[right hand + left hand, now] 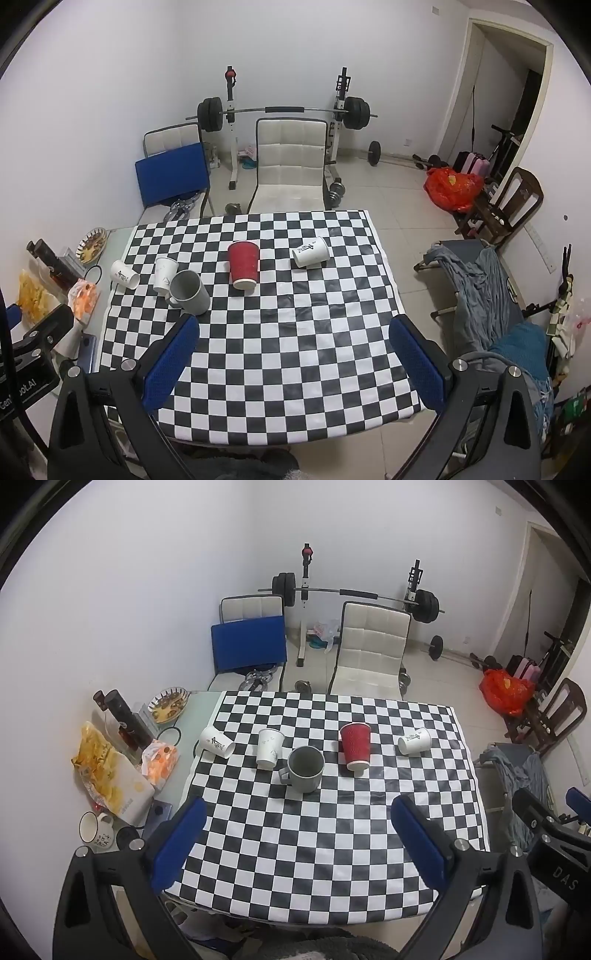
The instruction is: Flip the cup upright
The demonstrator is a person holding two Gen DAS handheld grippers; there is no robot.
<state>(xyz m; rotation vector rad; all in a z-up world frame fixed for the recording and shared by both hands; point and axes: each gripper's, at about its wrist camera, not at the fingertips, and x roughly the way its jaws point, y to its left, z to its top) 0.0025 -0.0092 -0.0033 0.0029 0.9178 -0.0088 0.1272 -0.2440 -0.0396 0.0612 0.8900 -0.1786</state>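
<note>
Item: grey ceramic mug with handle, upright on the checkered counter, straight ahead of the left gripper and ahead-left of the right gripper. Interior appears empty.

Item: red ribbed paper cup, standing inverted, mouth down, ahead and slightly right of the left fingers. Judged light, thin-walled and crushable; the ribbing should give purchase. Best held across mid-body with gentle pressure.

Item: white paper cup with fine sketch, also inverted, just behind-left of the mug. Same handling.

Item: white paper cup with black calligraphy, lying on its side, far right. Likely to roll; take across the wall.

Item: white paper cup with black drawing, on its side at the cloth's left edge. No contents show in the paper cups.

Fingers: both pairs spread wide, holding nothing, hovering over the near counter, well apart from all cups.

Which cup is targeted cannot be told.
</note>
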